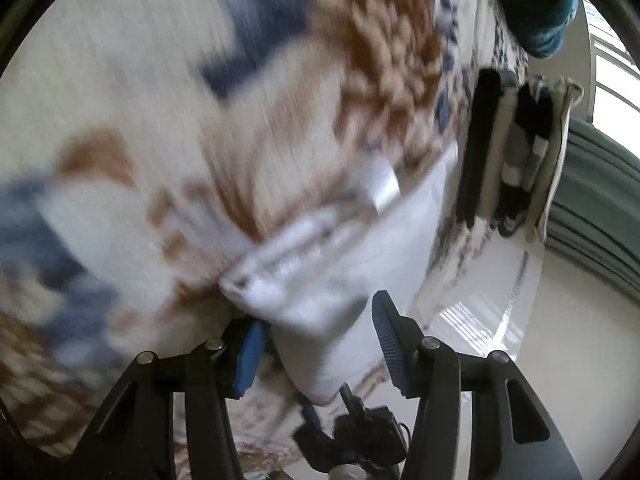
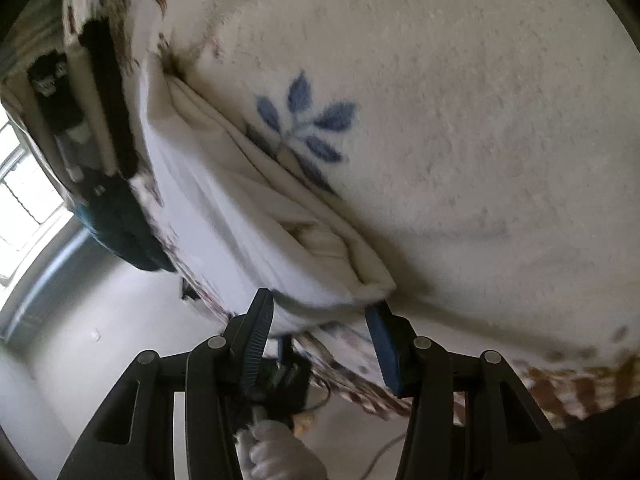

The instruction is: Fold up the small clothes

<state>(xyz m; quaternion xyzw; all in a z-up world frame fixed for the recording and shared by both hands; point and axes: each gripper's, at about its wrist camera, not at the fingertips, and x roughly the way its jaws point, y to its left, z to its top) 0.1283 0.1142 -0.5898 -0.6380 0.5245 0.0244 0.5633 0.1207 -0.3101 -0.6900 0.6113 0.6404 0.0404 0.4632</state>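
A small white garment [image 1: 320, 264] lies folded on a cream blanket with blue and brown flowers [image 1: 160, 80]. My left gripper [image 1: 320, 344] is open, its blue-padded fingers on either side of the garment's near end. In the right wrist view the same white garment [image 2: 248, 216] runs along the blanket [image 2: 460, 100] near the edge. My right gripper [image 2: 324, 340] is open, with the garment's rounded folded end just in front of the fingers. The left view is blurred.
A stack of folded dark and light clothes [image 1: 516, 148] stands at the blanket's far edge, also seen in the right wrist view [image 2: 92, 108]. A dark teal bundle [image 2: 120, 232] lies beside it. The pale floor [image 2: 100, 340] and a bright window [image 2: 24, 188] lie beyond the edge.
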